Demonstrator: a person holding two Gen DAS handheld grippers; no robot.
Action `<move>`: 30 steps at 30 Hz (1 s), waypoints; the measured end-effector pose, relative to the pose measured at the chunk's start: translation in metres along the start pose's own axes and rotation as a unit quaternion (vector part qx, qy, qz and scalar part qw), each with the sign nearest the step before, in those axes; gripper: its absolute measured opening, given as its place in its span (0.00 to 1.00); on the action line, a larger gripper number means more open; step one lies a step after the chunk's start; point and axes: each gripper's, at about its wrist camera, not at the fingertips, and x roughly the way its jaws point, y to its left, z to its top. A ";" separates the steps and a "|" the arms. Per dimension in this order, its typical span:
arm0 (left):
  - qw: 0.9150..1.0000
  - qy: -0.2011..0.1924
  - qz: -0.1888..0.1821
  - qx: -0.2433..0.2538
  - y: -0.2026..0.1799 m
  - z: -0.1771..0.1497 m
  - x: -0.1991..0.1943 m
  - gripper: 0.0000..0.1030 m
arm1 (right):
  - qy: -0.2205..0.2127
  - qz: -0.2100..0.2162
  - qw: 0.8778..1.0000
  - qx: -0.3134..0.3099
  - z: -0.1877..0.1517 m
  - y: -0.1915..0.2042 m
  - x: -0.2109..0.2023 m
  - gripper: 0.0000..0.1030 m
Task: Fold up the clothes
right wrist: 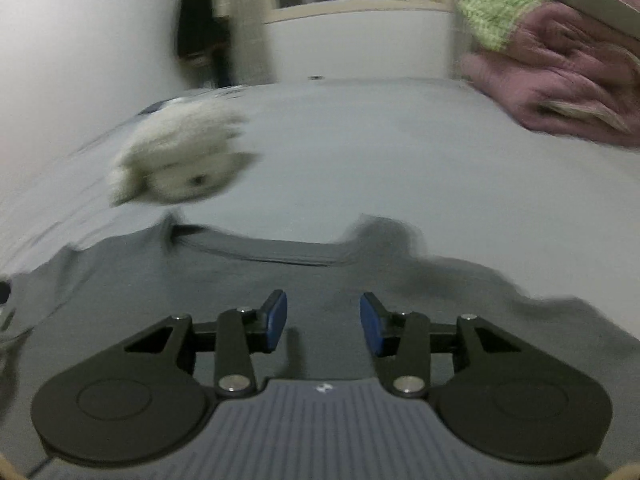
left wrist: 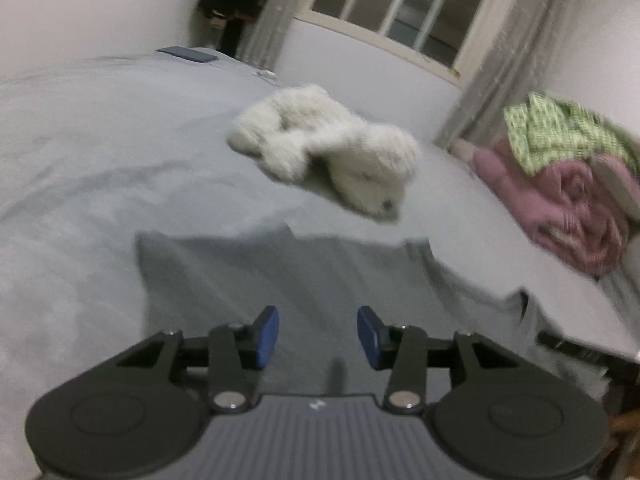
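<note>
A grey garment (left wrist: 280, 272) lies spread flat on the grey bed, right below both grippers; it also shows in the right wrist view (right wrist: 224, 280), with its collar edge toward the far side. My left gripper (left wrist: 318, 334) is open and empty, hovering just above the cloth. My right gripper (right wrist: 323, 322) is open and empty too, above the same garment. The other gripper's black body (left wrist: 580, 354) shows at the right edge of the left wrist view. Both views are motion-blurred.
A white plush toy (left wrist: 332, 148) lies on the bed (left wrist: 88, 152) beyond the garment, and shows in the right wrist view (right wrist: 180, 160). A pile of pink and green checked clothes (left wrist: 572, 184) sits at the right (right wrist: 560, 60). A wall with a window (left wrist: 400, 4) stands behind.
</note>
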 end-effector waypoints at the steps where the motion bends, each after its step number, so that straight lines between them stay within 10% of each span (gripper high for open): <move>1: 1.000 0.002 0.006 0.010 -0.004 -0.006 0.007 0.43 | 0.006 0.001 1.000 0.003 -0.003 -0.006 0.002 0.38; 15: 0.992 -0.009 0.052 0.117 -0.032 -0.033 0.021 0.62 | 0.001 -0.026 0.999 0.023 0.034 -0.025 0.074 0.10; 18: 0.992 -0.009 0.048 0.114 -0.031 -0.033 0.021 0.64 | 0.000 -0.024 1.000 0.002 0.036 -0.026 0.056 0.23; 20: 0.993 -0.009 0.045 0.111 -0.030 -0.033 0.021 0.65 | -0.008 -0.031 0.999 -0.014 0.036 -0.035 0.033 0.54; 30: 0.992 -0.008 0.047 0.117 -0.033 -0.034 0.022 0.67 | -0.030 -0.099 0.992 0.074 -0.010 -0.148 -0.087 0.55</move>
